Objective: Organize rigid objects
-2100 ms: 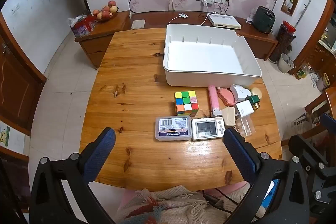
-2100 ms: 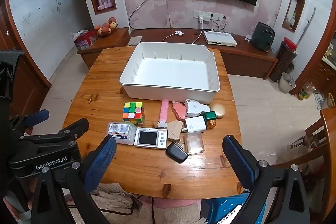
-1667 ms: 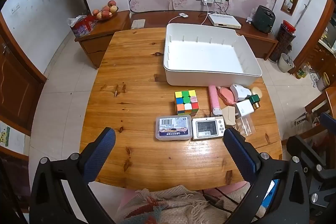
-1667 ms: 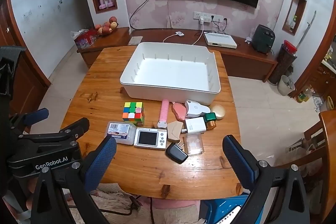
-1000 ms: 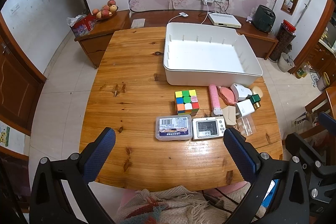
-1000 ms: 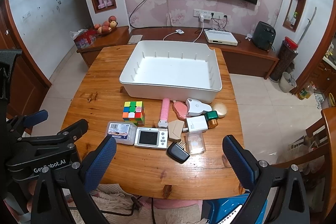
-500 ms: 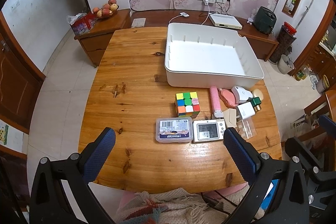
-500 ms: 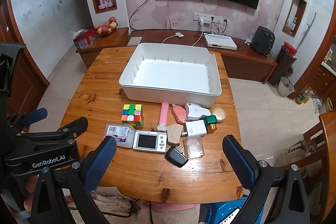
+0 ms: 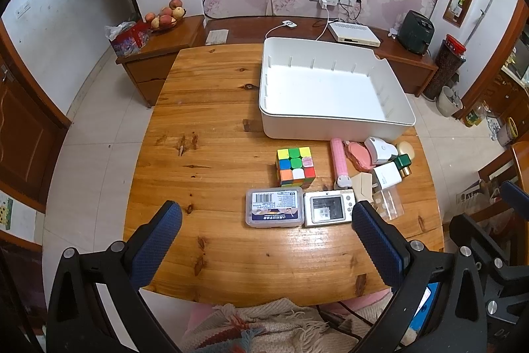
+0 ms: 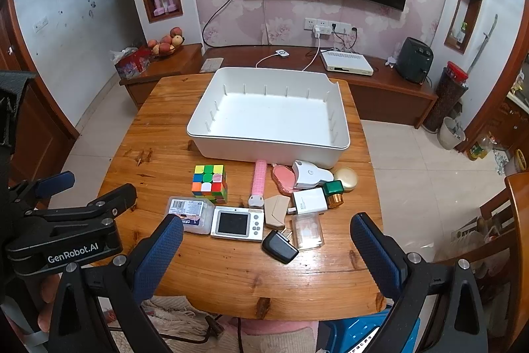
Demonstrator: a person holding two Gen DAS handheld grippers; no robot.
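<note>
A big white bin (image 10: 267, 124) sits on the far part of the round wooden table (image 10: 231, 270) with nothing in it. Just in front of it lie small things in a bunch: a color cube (image 10: 209, 183), a pink stick (image 10: 259, 179), a little white camera (image 10: 238, 224), a clear box with a label (image 10: 190, 214), a black plug (image 10: 279, 245) and a green and gold bottle (image 10: 334, 191). The left tongs (image 9: 266, 232) and the right tongs (image 10: 266, 248) are both wide apart, above the near table edge, holding nothing.
</note>
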